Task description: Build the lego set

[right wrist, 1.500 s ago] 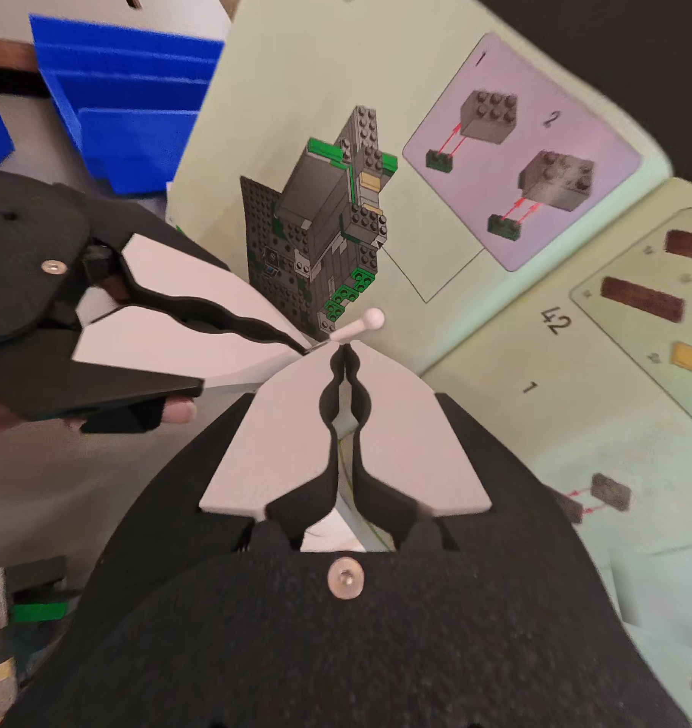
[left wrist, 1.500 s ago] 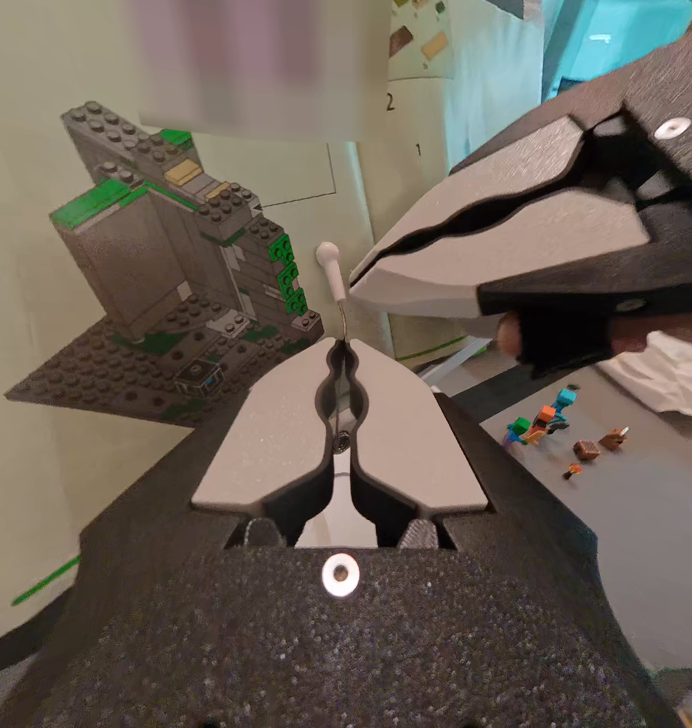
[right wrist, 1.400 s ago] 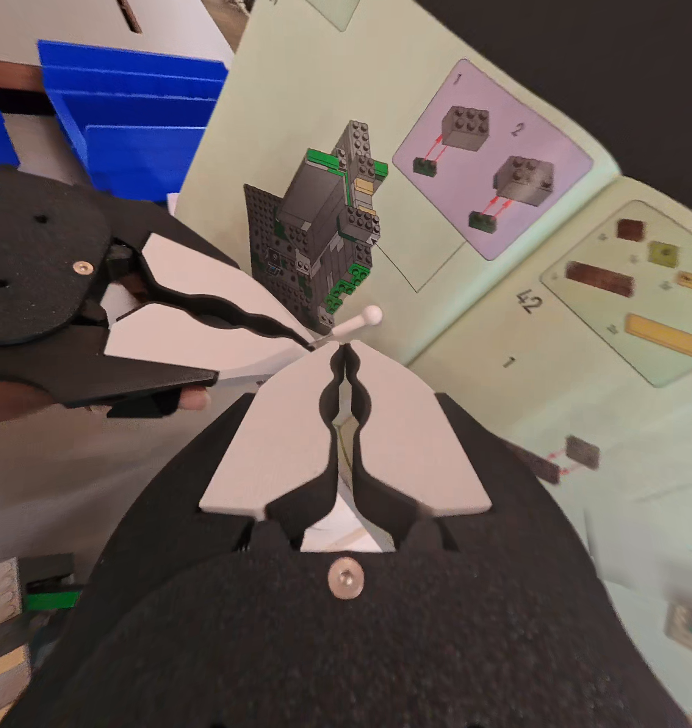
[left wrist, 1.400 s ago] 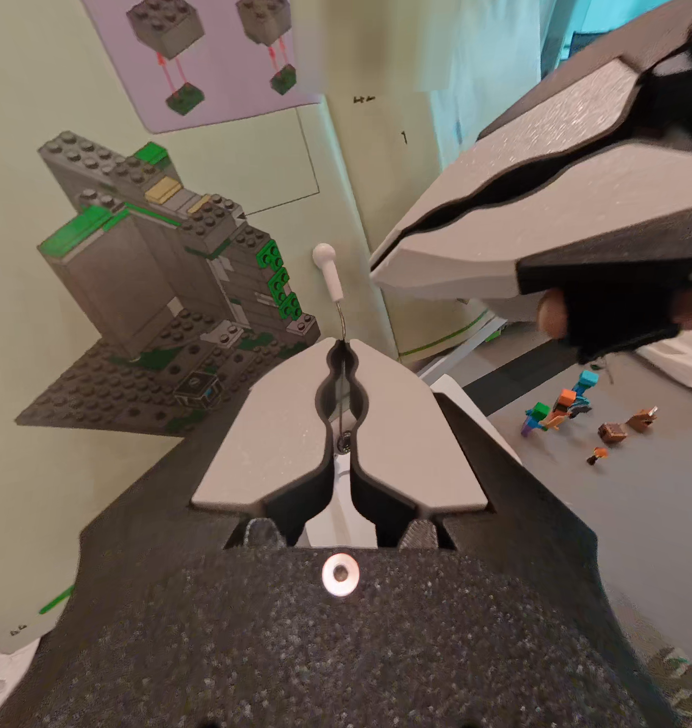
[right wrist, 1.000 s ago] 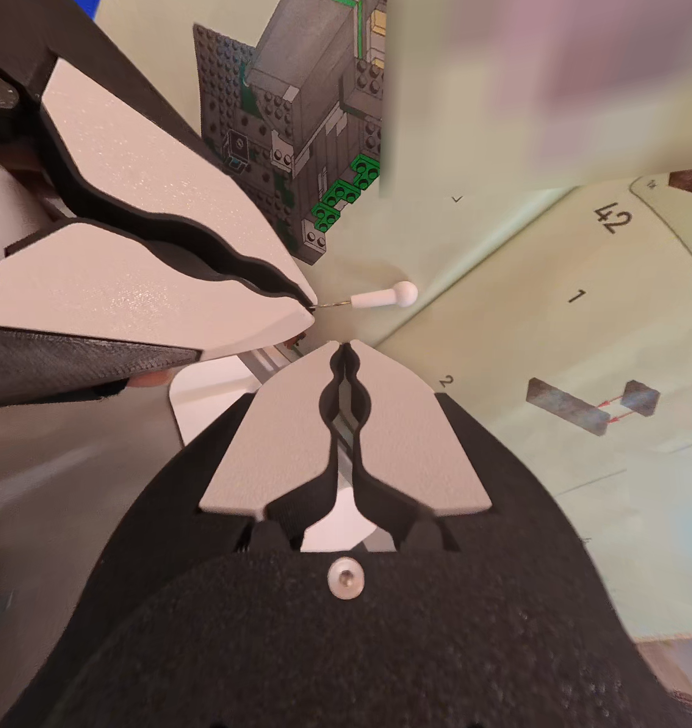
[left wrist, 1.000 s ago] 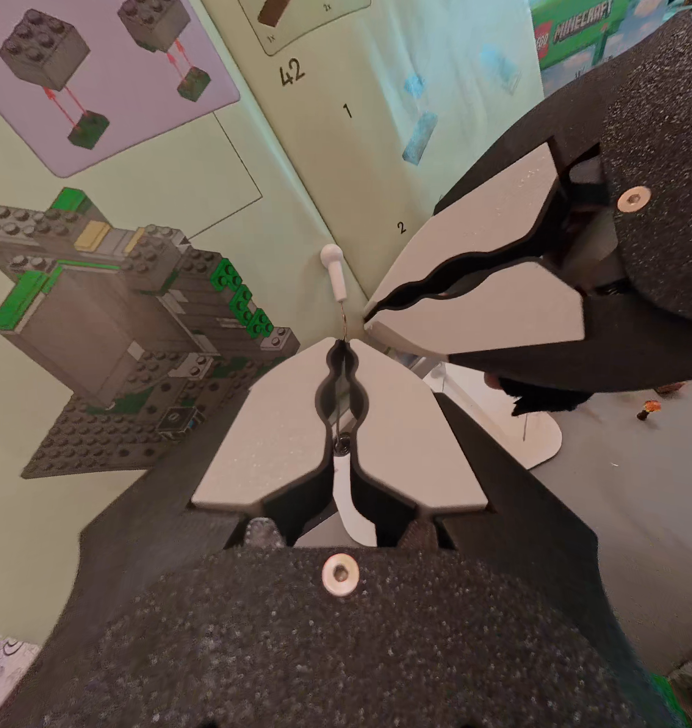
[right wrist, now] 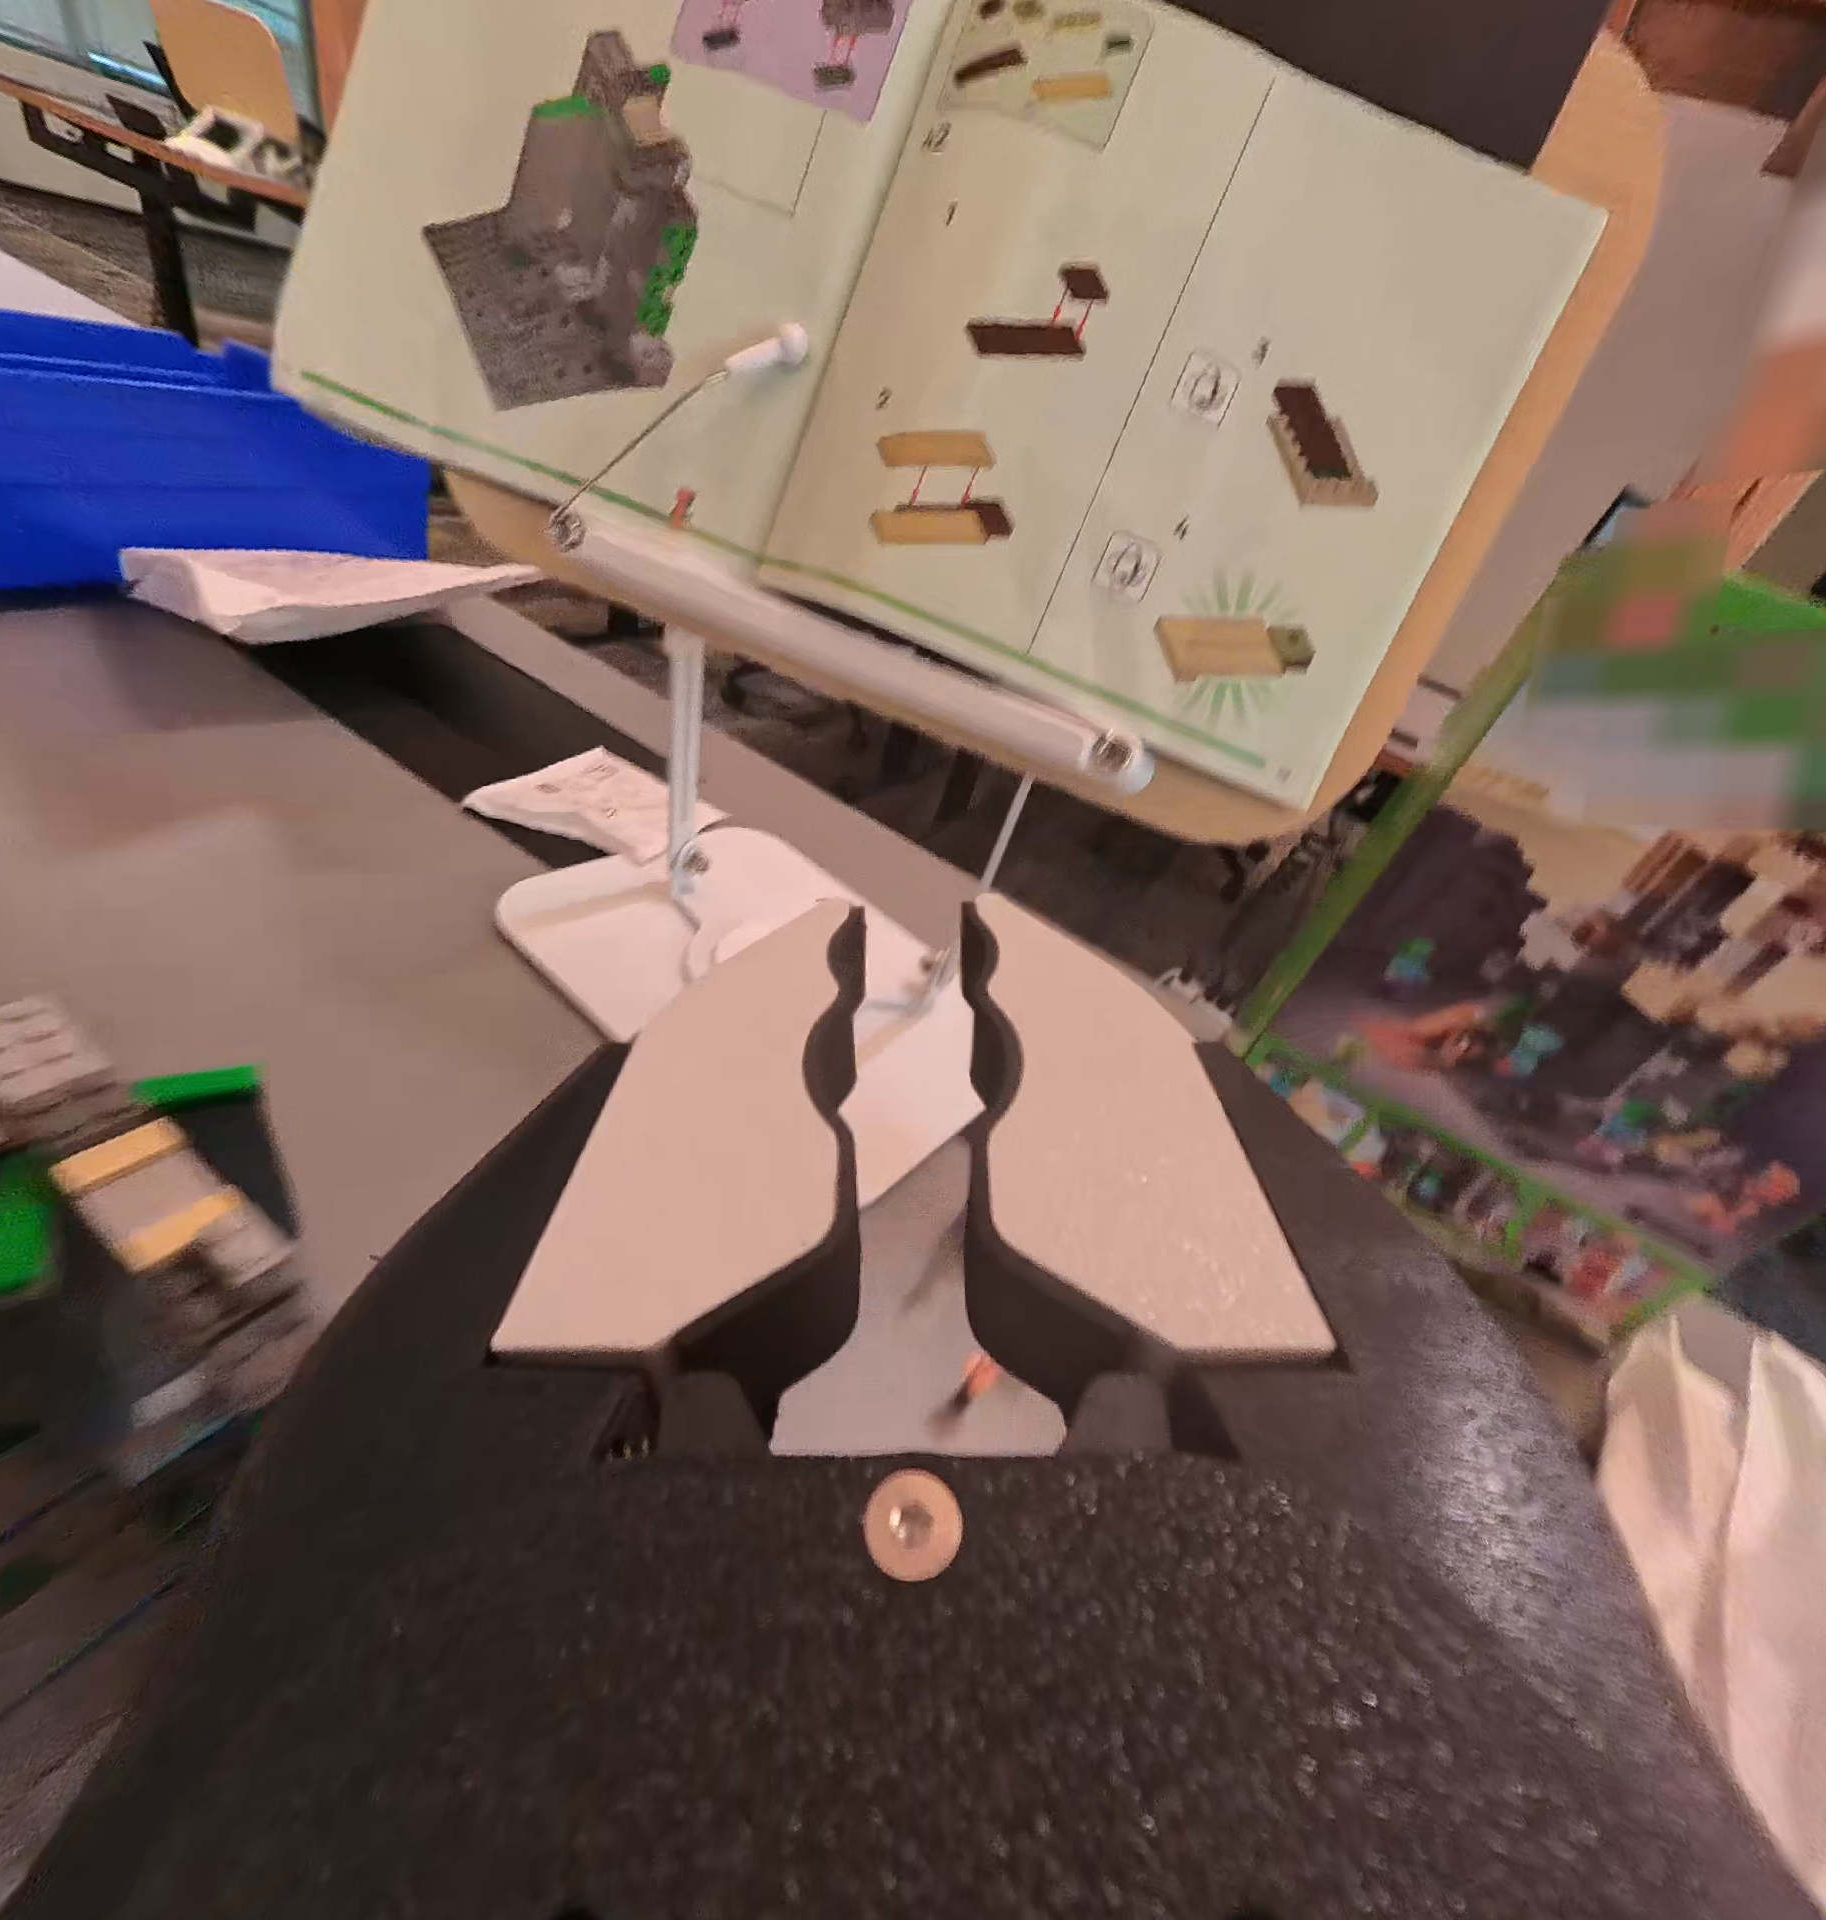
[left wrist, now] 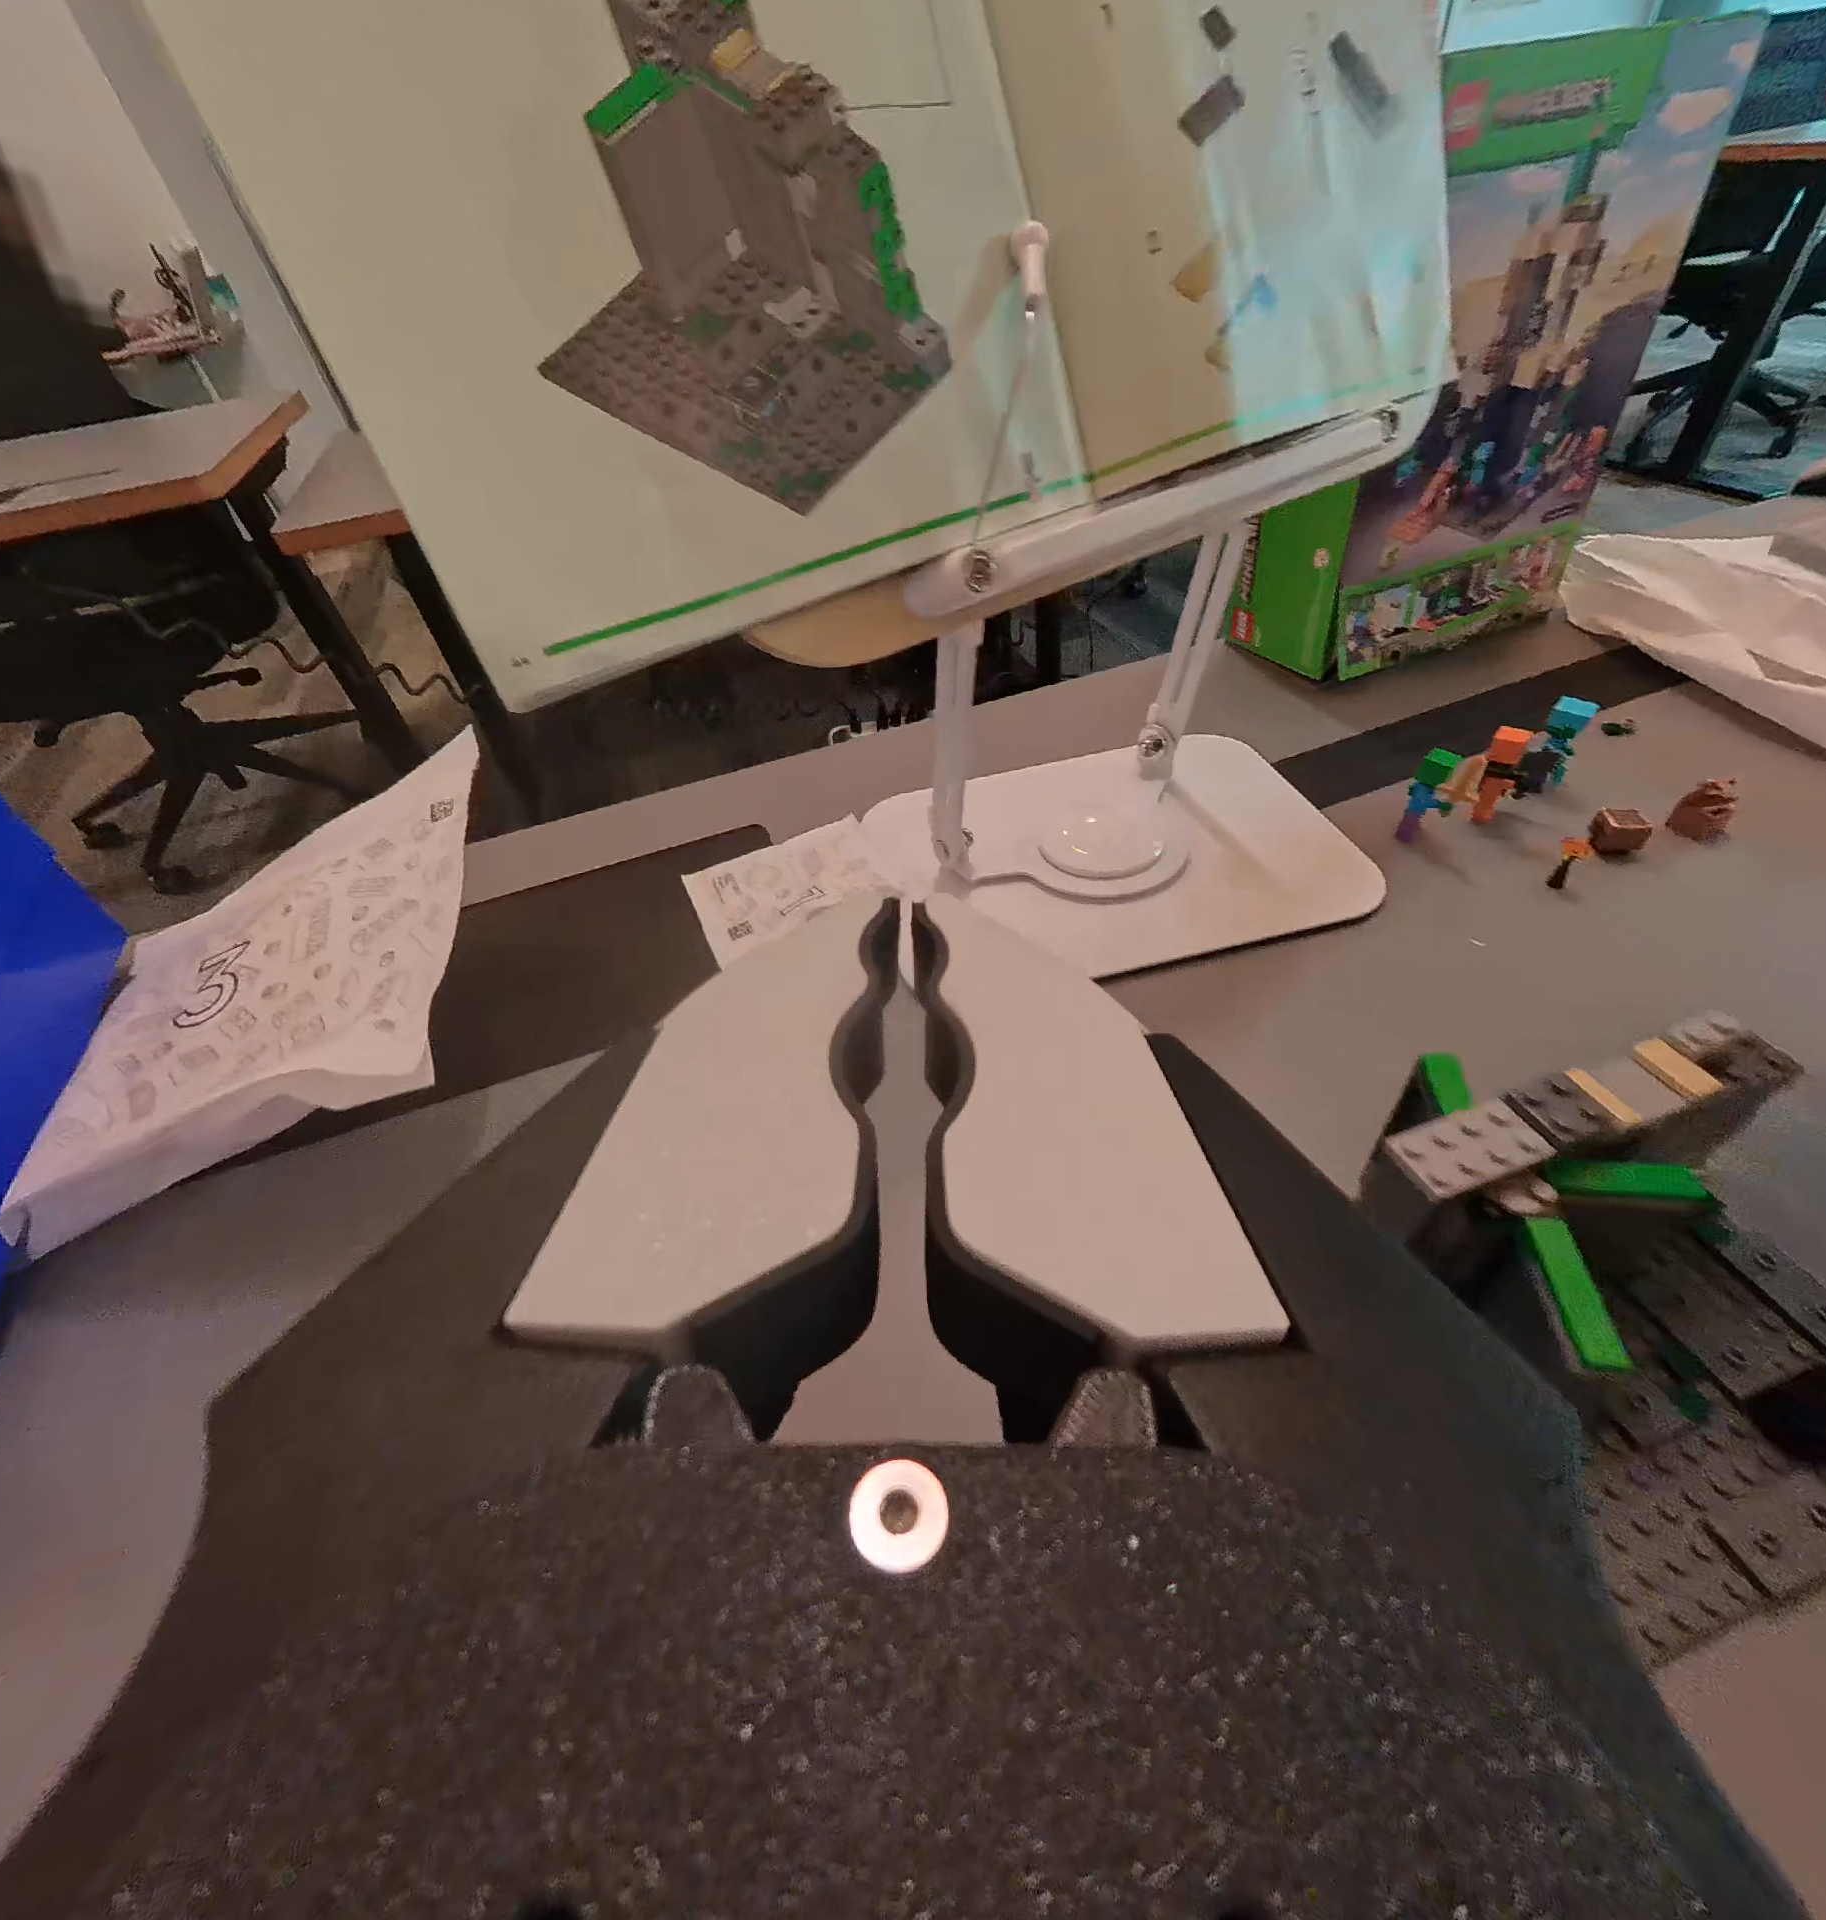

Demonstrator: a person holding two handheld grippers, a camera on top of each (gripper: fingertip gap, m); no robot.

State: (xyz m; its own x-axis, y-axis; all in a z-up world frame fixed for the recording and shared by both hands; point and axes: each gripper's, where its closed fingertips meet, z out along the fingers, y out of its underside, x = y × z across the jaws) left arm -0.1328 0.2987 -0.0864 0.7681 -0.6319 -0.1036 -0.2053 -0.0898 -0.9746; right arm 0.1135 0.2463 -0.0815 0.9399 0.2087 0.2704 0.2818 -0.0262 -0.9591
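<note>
Surface (left wrist: 1304, 997): grey, and I see it carrying everything in both views.
Instruction booklet (right wrist: 992, 312): open on a white stand (left wrist: 1179, 873), held by a wire page clip (left wrist: 1028, 260) with a white tip; my right wrist view shows the right-hand page with its brown and tan parts, which my left view mostly cuts off or blurs.
Set box (left wrist: 1491, 416): upright behind the stand, right of it; clear in my left view, smeared in my right.
Lego build (left wrist: 1615, 1195): dark baseplate with grey walls and green strips, low at right in my left view and blurred at the left edge (right wrist: 109, 1195) of my right view; neither tool touches it.
Blue bin (right wrist: 161, 447): far left, with a printed paper bag (left wrist: 254, 997) beside it.
White crumpled bags (left wrist: 1740, 623): at the right, near the box.
Minifigures (left wrist: 1491, 769): only my left view shows these clearly, a small cluster with brown bits just right of the stand's base.
Left tool (left wrist: 906, 914): fingers pressed almost together at the tips, nothing between them.
Right tool (right wrist: 911, 914): fingers spread with a clear gap, empty.
</note>
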